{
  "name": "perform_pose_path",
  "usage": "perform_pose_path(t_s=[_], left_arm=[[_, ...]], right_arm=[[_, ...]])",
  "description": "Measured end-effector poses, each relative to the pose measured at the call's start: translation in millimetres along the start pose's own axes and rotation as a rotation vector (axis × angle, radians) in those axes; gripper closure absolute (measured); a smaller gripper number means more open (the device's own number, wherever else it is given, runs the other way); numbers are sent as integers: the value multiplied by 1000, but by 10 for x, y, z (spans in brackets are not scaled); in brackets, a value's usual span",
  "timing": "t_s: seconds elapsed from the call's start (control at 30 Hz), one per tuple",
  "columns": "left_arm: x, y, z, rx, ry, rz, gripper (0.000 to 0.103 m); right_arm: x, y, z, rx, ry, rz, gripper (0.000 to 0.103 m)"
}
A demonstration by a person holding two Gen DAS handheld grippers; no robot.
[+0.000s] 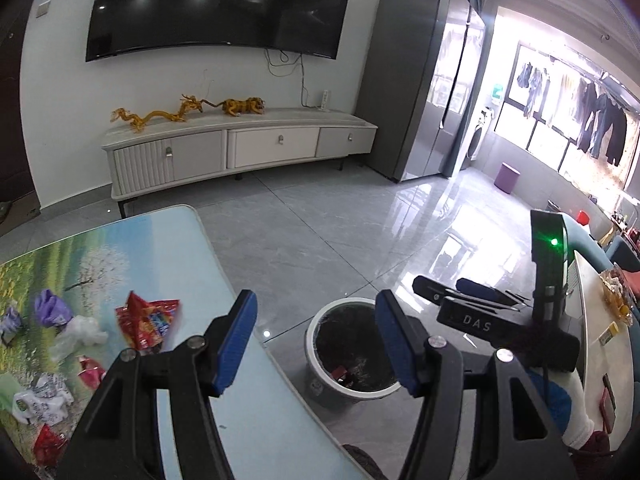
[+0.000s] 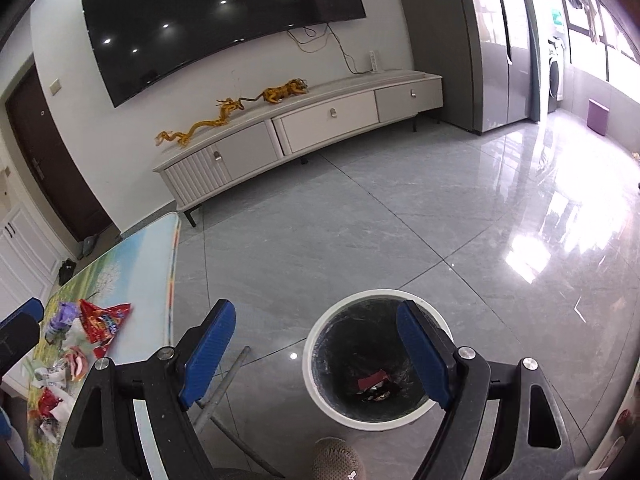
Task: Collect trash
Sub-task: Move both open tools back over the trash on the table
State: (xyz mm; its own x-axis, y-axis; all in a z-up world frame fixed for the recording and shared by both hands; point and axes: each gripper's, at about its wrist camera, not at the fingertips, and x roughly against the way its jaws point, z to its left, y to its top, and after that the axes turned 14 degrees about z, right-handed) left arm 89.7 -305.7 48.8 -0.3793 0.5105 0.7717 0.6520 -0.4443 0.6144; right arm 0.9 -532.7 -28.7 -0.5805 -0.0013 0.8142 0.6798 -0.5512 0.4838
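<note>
**Both grippers empty above the bin, wrappers waiting on the table**

My left gripper (image 1: 316, 340) stood with its blue pads parted and nothing between them, hanging over the near edge of the table (image 1: 176, 240) and the floor beside it. My right gripper (image 2: 316, 354) was spread wider, also empty, and it framed the trash bin (image 2: 320, 344) on the grey tiles below. In the left view the right gripper (image 1: 452, 292) showed to the right of the bin, a green light lit on its body.

The bin (image 1: 316, 364), white-walled with a dark liner, sat on the floor just right of the table. A few wrappers (image 2: 374, 386) lay at its bottom.

More trash lay on the left part of the table: a red snack bag (image 1: 150, 322) nearest the edge, a purple wrapper (image 1: 50, 306) farther left, a clear crumpled bag (image 1: 78, 336) between them, and printed white and red scraps (image 1: 44, 398) on the near side.

Far across the room stood a TV cabinet (image 1: 240, 146) under a wall television (image 1: 220, 4), with golden figurines (image 1: 188, 110) on its top.
</note>
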Motion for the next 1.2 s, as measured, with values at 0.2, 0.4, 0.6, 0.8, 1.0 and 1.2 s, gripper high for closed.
perform_pose_path(t_s=[0.2,0.4,0.6,0.8,1.0,1.2], left_arm=[[466,-448,661,89,67,-47,43],[712,-1000,1393,197,154,-41,43],[919,-1508,2093,334,213,-20,43],[1006,-1839,2400,396,249,8,43],[996,-1990,2446,395,240,37,43],[868,-2008,2457,379,218,69,43]], right_arm=[[186,-89,459,96,28,-15,22],[241,-225,1000,224,73,6,22],[138,-423,1627,349,167,65,22],[-31,-645,2168,453,225,142,22],[-167,-806,2486,515,258,204,22],[-284,-920,2681,562,275,245,22]])
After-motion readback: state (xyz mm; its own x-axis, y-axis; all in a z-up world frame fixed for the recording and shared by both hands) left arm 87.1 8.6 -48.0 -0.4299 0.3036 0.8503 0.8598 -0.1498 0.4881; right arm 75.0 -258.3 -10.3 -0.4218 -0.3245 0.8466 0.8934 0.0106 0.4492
